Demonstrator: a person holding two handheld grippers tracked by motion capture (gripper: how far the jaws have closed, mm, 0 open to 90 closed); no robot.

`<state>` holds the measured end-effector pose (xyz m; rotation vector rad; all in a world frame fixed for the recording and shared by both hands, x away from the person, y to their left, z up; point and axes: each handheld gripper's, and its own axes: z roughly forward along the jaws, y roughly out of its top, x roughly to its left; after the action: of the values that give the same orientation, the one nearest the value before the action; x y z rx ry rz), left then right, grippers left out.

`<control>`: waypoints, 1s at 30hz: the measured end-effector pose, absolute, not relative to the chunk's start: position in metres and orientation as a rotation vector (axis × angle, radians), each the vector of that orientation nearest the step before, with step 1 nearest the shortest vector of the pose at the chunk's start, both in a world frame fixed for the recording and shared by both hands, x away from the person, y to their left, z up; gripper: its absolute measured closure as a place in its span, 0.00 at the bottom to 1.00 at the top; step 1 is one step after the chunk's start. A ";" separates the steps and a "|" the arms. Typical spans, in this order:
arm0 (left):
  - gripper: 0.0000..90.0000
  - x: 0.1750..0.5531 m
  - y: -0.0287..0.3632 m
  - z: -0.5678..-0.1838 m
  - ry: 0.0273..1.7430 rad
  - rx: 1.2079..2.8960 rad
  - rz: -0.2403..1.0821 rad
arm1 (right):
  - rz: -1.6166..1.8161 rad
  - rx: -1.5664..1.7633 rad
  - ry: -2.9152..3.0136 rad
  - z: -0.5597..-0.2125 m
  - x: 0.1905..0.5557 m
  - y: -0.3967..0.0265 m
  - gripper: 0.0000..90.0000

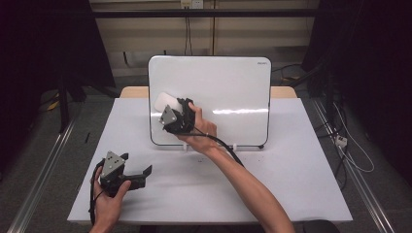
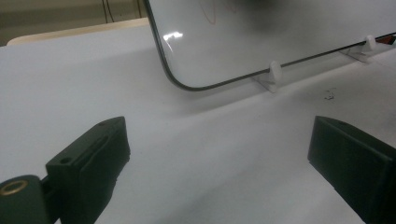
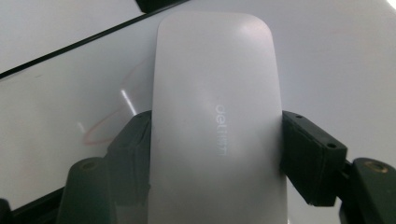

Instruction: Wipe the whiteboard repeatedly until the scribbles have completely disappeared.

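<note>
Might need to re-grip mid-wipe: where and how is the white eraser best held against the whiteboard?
Grip the eraser across its long flat sides, near mid-length, coming from its rear end. The right claw is already shut on it that way: the parallel sides suit the jaws, and the front end stays free over the whiteboard.

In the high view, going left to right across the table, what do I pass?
left gripper, open and low on the table → white eraser clamped in the right gripper against the whiteboard → the whiteboard's bare right half.
</note>
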<state>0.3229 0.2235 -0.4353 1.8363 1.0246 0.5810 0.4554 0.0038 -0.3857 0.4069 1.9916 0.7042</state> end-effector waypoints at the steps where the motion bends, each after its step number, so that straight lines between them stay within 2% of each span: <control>1: 0.06 0.323 0.224 -0.435 1.025 1.834 0.580 | 0.700 0.409 1.983 -0.381 0.459 0.003 0.35; 5: 0.06 0.323 0.225 -0.435 1.030 1.829 0.576 | 0.718 0.470 1.954 -0.366 0.472 -0.002 0.35; 10: 0.06 0.324 0.224 -0.436 1.027 1.835 0.579 | 0.724 0.464 1.944 -0.370 0.469 0.001 0.35; 21: 0.06 0.324 0.223 -0.436 1.030 1.838 0.577 | 0.675 0.302 2.022 -0.409 0.437 0.023 0.35; 30: 0.06 0.324 0.223 -0.436 1.030 1.838 0.578 | 0.673 0.250 2.043 -0.425 0.422 0.025 0.35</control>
<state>0.3235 0.2226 -0.4361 1.8376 1.0305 0.5782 0.4223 0.0249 -0.4247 0.2504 2.0432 0.6730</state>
